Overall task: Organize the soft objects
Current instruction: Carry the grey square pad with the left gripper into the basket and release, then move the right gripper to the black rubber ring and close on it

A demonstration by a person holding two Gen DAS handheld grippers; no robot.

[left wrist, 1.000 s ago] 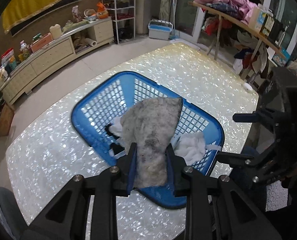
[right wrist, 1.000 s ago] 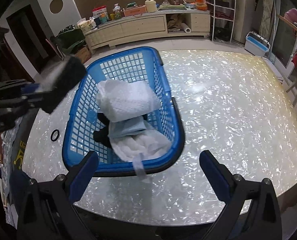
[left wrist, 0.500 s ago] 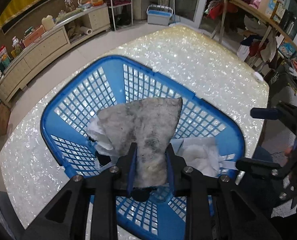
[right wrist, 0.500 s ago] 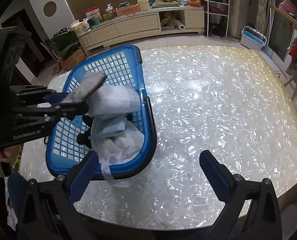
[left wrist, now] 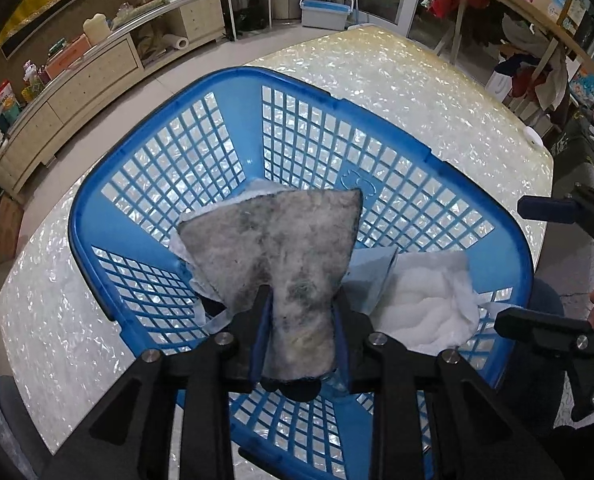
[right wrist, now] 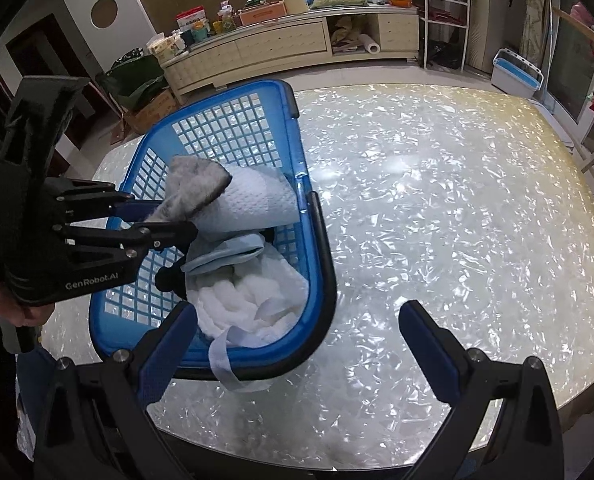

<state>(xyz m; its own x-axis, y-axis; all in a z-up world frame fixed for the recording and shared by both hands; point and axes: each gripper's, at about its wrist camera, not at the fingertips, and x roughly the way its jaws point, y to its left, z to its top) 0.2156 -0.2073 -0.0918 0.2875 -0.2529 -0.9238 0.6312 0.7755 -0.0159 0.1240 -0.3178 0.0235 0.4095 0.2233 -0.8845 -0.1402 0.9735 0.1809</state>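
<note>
My left gripper (left wrist: 301,300) is shut on a grey fuzzy cloth (left wrist: 281,248), held low inside the blue plastic basket (left wrist: 169,92). The right wrist view shows that cloth (right wrist: 193,188) resting over a light blue waffle towel (right wrist: 253,204), with the left gripper (right wrist: 165,220) reaching in from the left. A pale blue cloth (right wrist: 225,256) and a white fluffy cloth (right wrist: 249,304) lie below them in the basket (right wrist: 317,280). My right gripper (right wrist: 297,340) stands wide open above the basket's near rim, with nothing between its fingers.
The basket sits on a shiny pearl-patterned table (right wrist: 437,220). A white strap (right wrist: 225,364) hangs over the basket's near rim. A long cream sideboard (right wrist: 281,44) with clutter, a wire shelf rack (right wrist: 441,12) and a clothes-laden table (left wrist: 517,8) stand beyond.
My left gripper has come down and forward with the grey cloth, from above the basket's edge into it, onto the waffle towel. The right gripper has hardly moved.
</note>
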